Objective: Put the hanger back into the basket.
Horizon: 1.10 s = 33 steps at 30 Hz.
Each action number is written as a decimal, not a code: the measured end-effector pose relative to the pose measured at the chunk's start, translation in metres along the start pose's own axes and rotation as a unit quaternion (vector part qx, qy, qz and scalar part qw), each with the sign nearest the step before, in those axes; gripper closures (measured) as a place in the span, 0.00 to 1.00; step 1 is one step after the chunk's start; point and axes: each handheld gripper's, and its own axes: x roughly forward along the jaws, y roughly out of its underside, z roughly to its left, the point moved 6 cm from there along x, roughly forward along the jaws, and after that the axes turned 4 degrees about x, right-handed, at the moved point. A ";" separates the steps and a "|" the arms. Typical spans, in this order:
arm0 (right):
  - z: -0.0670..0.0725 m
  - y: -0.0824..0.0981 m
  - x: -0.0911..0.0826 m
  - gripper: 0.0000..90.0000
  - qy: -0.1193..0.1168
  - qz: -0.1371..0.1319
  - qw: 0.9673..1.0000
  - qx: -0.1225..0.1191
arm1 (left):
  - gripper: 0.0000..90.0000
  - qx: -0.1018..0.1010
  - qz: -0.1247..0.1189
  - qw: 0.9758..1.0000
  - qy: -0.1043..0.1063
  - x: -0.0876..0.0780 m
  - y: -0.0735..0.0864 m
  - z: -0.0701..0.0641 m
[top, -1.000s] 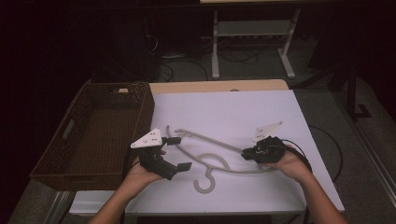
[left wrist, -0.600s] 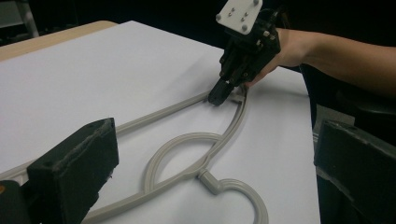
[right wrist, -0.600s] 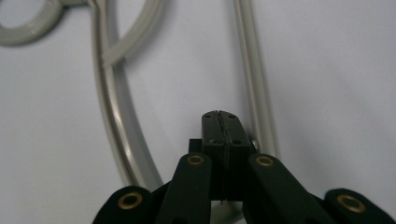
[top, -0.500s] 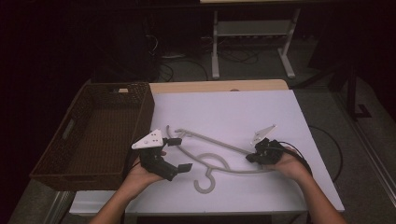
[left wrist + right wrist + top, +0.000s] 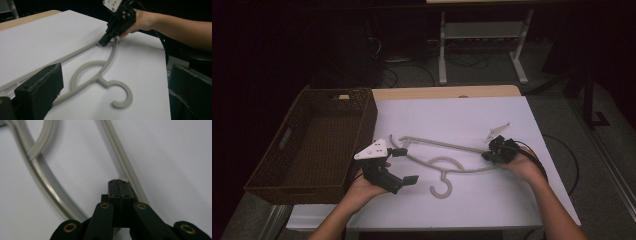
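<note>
On the left edge of the table sat an empty brown wicker basket point(image 5: 287, 145), touching the white sheet point(image 5: 462, 120) that covered the tabletop. Just beside the basket's near corner my left gripper point(image 5: 404, 165) hovered with its jaws standing wide apart and nothing between them; in the left gripper view the two black pads framed the hanger with clear space on either side.

The grey plastic hanger point(image 5: 442, 165) lay flat on the sheet between my two hands, its hook point(image 5: 441, 188) curling toward me and its long bar running from my left gripper across to my right. In the left gripper view the hook point(image 5: 122, 93) and the loop of the neck lay close in front of the open jaws.

At the right end, my right gripper point(image 5: 492, 154) pointed down at the hanger's far shoulder. Its jaws had just been closing, and in the right gripper view they met face to face, tips point(image 5: 118, 182) resting against the straight bar point(image 5: 125, 170). I could not tell whether a thin edge of the hanger was pinched between them or whether they merely touched it.

I judged the step in hand to be taking hold of the hanger at both ends. The next move called for my left gripper to close over the near end, then for both hands to lift together, keeping the hanger level, probably toward the basket.
</note>
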 end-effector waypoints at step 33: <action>0.072 -0.103 0.039 0.99 -0.111 -0.086 0.988 -0.056 | 0.00 -0.002 -0.001 1.000 0.000 0.000 0.001 0.001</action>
